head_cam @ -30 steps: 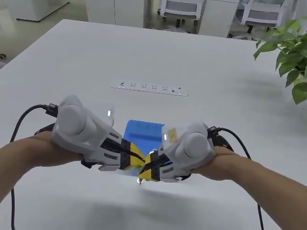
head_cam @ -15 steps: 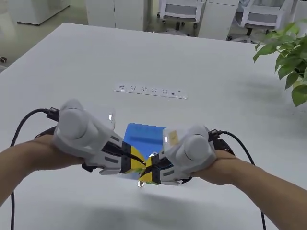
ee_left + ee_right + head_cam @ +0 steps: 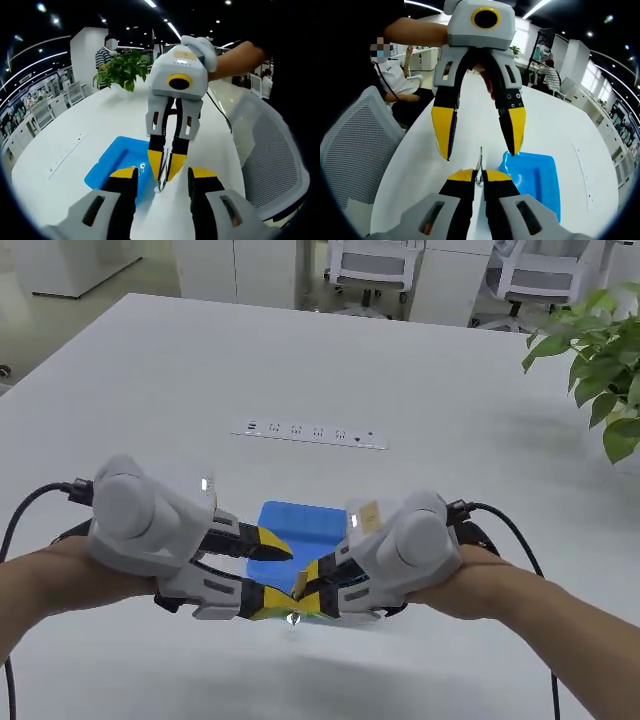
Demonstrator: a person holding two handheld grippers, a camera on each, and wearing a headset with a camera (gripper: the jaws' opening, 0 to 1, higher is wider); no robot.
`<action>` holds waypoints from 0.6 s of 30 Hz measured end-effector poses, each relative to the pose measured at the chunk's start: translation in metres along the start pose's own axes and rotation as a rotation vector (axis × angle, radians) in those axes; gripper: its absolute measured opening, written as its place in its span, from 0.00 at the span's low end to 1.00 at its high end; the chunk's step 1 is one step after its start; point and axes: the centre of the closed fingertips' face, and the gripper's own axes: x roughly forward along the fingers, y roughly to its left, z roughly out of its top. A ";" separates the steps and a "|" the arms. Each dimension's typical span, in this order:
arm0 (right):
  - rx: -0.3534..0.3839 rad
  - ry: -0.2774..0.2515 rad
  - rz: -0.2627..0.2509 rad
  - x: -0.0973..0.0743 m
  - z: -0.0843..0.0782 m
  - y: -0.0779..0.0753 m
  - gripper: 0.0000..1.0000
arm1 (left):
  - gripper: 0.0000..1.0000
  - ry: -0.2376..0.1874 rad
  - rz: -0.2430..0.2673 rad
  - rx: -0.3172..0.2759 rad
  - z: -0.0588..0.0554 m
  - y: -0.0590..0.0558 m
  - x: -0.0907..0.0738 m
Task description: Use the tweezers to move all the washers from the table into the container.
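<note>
My right gripper (image 3: 480, 176) is shut on thin metal tweezers (image 3: 480, 161), whose tip points down at the white table (image 3: 292, 619). Facing it, my left gripper (image 3: 279, 580) stands open, its yellow-tipped jaws spread on either side of the tweezers without touching them. A shallow blue container (image 3: 295, 520) lies on the table just beyond both grippers; it also appears in the left gripper view (image 3: 114, 161) and the right gripper view (image 3: 540, 175). A small pale ring, perhaps a washer (image 3: 142, 165), lies inside the container. I cannot make out any washer on the table.
A white power strip (image 3: 308, 432) lies across the middle of the table (image 3: 150, 370). A green plant (image 3: 600, 360) stands at the right edge. Office chairs (image 3: 370, 265) stand past the far edge. A mesh chair (image 3: 272, 150) is close beside the near edge.
My left gripper has opened its jaws and drawn back a little to the left. The right gripper has stayed shut on the tweezers in nearly the same place.
</note>
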 end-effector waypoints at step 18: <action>-0.035 -0.011 -0.004 -0.019 0.017 -0.013 0.08 | 0.82 -0.034 0.090 -0.112 -0.010 -0.005 -0.014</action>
